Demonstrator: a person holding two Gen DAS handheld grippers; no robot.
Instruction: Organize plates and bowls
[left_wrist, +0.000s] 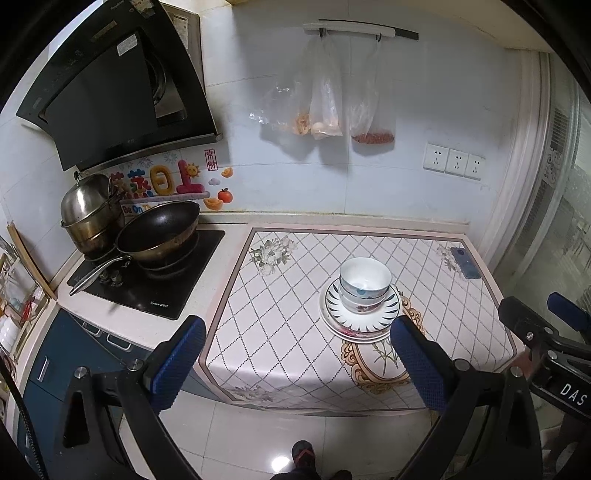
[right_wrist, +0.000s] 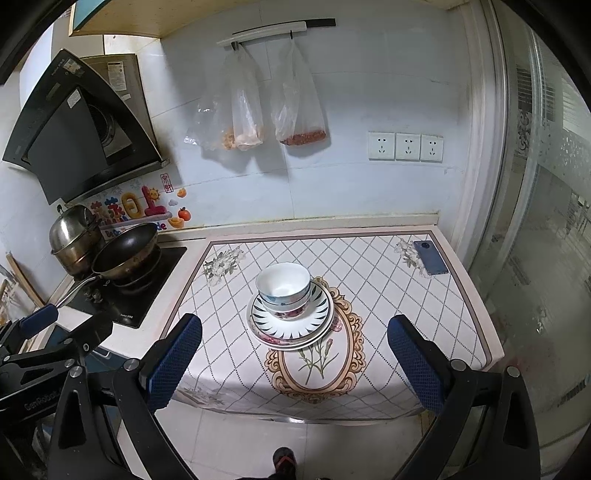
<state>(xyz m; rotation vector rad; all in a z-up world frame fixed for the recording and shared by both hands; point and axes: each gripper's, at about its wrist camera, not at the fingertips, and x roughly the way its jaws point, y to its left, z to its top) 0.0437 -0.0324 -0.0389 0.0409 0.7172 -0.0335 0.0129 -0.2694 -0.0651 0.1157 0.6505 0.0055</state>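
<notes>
Left wrist view: the left gripper (left_wrist: 299, 365) hangs short of the counter (left_wrist: 236, 317), jaws apart, empty — bowls (left_wrist: 365, 284) nested on stacked plates (left_wrist: 360, 314) mid-cloth.

Right wrist view: the right gripper (right_wrist: 295, 363) likewise spread and empty; a phone (right_wrist: 430, 257) lies at the far corner.

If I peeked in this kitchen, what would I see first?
Probably the bowls stacked on plates in the middle of the flowery tablecloth. Next, the black wok on the stove at left, and food bags hanging on the wall.
</notes>
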